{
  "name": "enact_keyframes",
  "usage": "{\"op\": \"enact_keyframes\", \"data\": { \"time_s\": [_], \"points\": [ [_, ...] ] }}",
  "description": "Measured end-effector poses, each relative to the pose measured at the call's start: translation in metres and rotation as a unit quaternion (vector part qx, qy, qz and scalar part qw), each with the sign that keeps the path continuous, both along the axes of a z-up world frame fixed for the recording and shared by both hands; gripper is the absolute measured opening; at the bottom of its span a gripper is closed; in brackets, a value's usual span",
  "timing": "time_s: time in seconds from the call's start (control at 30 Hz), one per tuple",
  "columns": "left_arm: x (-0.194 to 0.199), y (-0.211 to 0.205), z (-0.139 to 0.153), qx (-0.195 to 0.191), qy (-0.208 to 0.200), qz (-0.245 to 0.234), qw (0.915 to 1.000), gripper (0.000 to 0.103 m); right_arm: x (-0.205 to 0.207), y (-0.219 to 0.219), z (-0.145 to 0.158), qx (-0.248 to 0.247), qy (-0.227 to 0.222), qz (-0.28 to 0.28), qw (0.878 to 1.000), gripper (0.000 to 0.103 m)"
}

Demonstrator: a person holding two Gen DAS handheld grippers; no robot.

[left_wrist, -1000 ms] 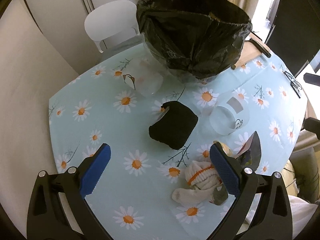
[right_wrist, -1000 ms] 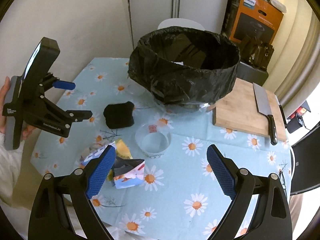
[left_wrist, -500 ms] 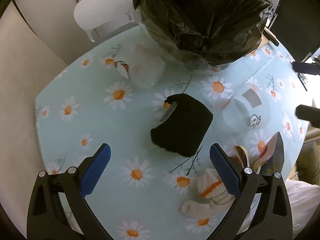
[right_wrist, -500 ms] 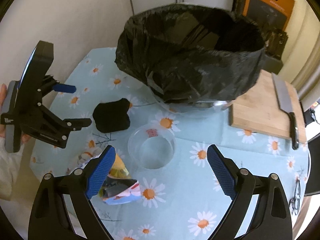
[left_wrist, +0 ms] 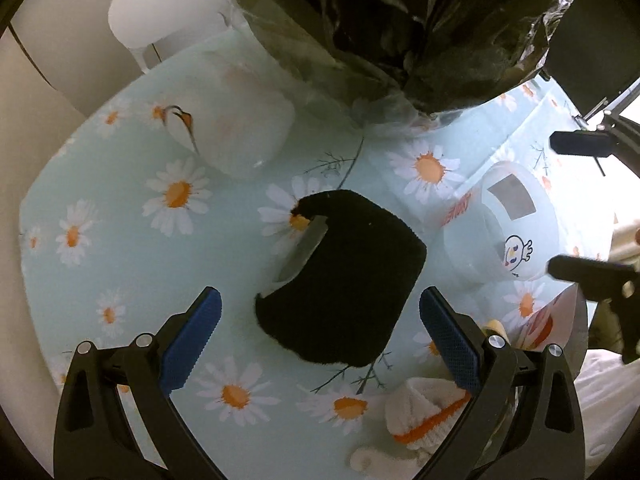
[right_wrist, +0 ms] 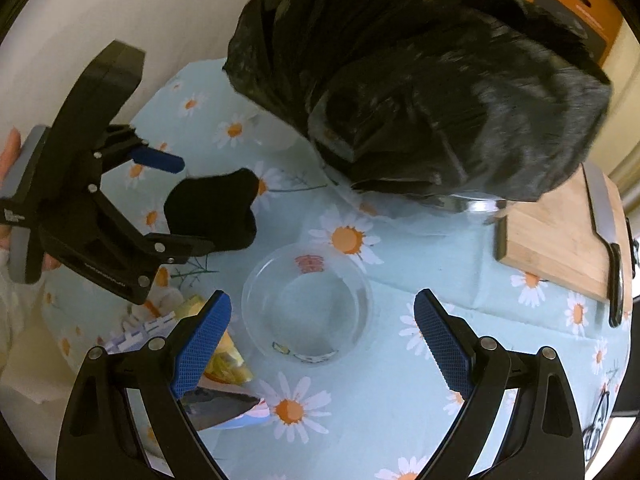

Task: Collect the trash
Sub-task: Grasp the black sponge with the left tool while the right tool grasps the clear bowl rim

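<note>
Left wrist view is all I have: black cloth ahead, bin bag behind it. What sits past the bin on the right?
Observer: A wooden cutting board lies beside the bin bag, with a cleaver on it.
Operator: Is the clear bowl empty?
Observer: Seen from above, the clear bowl holds nothing.
Operator: What is the other hand doing?
Observer: The right hand-held gripper is open and lined up on that bowl, gripping nothing.

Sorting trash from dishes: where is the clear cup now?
In the right wrist view the clear cup lies between the right gripper's open fingers, right of the black cloth.
</note>
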State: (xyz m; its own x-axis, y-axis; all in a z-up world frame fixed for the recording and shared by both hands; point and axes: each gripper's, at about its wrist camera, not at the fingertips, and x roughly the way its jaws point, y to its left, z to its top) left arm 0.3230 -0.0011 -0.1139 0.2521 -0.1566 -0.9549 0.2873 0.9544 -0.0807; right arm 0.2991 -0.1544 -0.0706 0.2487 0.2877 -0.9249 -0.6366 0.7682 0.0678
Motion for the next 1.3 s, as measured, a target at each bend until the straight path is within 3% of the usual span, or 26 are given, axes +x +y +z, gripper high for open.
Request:
{"op": "enact_keyframes", "data": {
  "time_s": [0.37,0.43,0.47,0.5,0.57,0.67,0.8,1.17,1.3],
  "points": [
    [0.019,0.004,-0.018,-0.003,0.008,-0.003,1.0000,0.097,0.008,0.015,-0.037,-0.021,0.028,0.010,0.999,0.088],
    [0.015,0.003,-0.019,-0.009,0.010,-0.013,0.9998,0.090,0.009,0.014,-0.040,-0.024,0.026,0.002,0.999,0.087],
    [0.015,0.001,-0.022,-0.016,0.014,-0.018,0.9996,0.088,0.011,0.013,-0.041,-0.020,0.030,-0.004,0.999,0.082],
    [0.014,-0.002,-0.023,-0.019,0.018,-0.019,0.9995,0.084,0.013,0.010,-0.041,-0.012,0.037,-0.011,0.999,0.069],
    [0.013,-0.002,-0.026,-0.027,0.025,-0.018,0.9992,0.078,0.018,0.003,-0.045,0.002,0.065,-0.031,0.997,0.060],
    [0.013,0.003,-0.024,-0.044,0.026,-0.009,0.9986,0.068,0.021,-0.008,-0.051,0.009,0.087,-0.054,0.995,0.038],
    [0.006,0.006,-0.025,-0.042,0.033,-0.005,0.9986,0.065,0.023,-0.022,-0.052,0.031,0.111,-0.070,0.991,0.006],
    [-0.038,0.023,0.008,-0.041,-0.012,0.024,0.9988,0.063,0.016,-0.065,-0.010,0.075,0.071,-0.128,0.986,0.004],
    [-0.052,0.022,0.020,-0.031,-0.021,0.021,0.9991,0.063,0.011,-0.075,0.004,0.071,0.063,-0.139,0.986,0.004]
  ]
}}
